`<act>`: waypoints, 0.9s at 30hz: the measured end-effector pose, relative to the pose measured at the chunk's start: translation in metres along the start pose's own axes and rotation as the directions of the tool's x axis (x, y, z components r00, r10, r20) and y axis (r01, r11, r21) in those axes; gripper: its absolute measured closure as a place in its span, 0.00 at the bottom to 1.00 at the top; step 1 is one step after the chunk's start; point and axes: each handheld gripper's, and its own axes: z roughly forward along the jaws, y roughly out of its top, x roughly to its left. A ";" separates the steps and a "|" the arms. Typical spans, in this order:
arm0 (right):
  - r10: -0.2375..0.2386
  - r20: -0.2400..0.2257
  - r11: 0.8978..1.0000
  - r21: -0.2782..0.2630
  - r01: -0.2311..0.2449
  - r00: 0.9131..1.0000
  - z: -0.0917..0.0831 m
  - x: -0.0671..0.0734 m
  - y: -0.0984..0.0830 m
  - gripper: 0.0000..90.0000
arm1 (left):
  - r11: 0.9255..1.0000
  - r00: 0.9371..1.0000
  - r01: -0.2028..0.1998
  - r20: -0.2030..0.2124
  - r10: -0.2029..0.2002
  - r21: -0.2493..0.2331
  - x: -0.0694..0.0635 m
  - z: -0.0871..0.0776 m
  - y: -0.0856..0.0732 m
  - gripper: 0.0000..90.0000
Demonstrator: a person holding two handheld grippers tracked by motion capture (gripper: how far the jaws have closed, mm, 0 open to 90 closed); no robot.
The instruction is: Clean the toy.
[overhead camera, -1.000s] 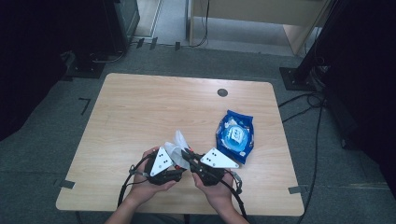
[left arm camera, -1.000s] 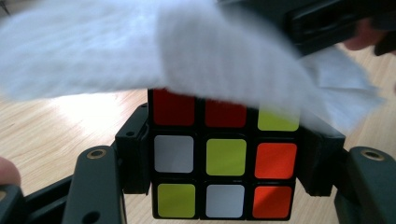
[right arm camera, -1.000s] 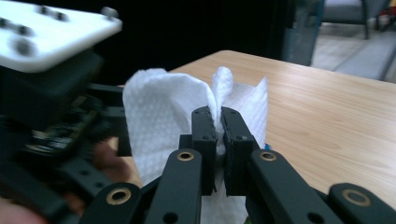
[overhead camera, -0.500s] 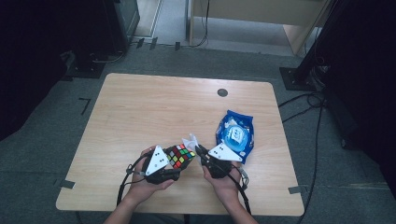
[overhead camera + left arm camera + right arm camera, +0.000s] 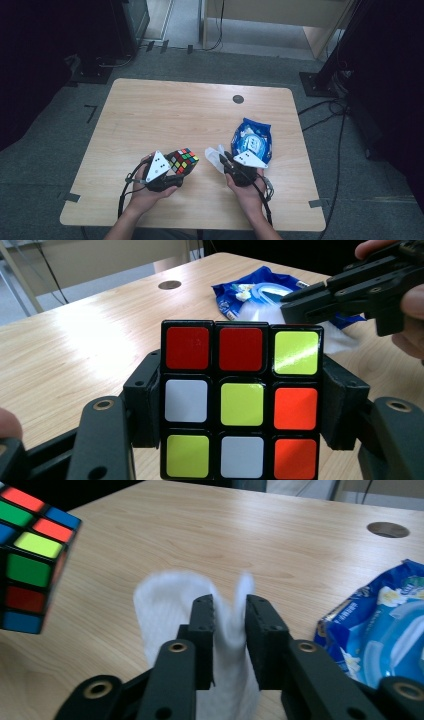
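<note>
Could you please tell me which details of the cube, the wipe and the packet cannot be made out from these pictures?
- Rubik's cube: in the left gripper view its bottom row is cut by the frame edge, and the left gripper covers its flanks.
- White wipe: in the right gripper view it is blurred, and the right gripper hides its lower part.
- Blue packet: its print is too small to read in the high view.
</note>
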 end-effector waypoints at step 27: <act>0.308 -0.308 0.951 0.104 -0.290 0.900 0.000 0.049 0.029 0.21 | 0.998 0.997 -0.068 0.044 0.068 0.006 -0.025 0.013 0.001 0.38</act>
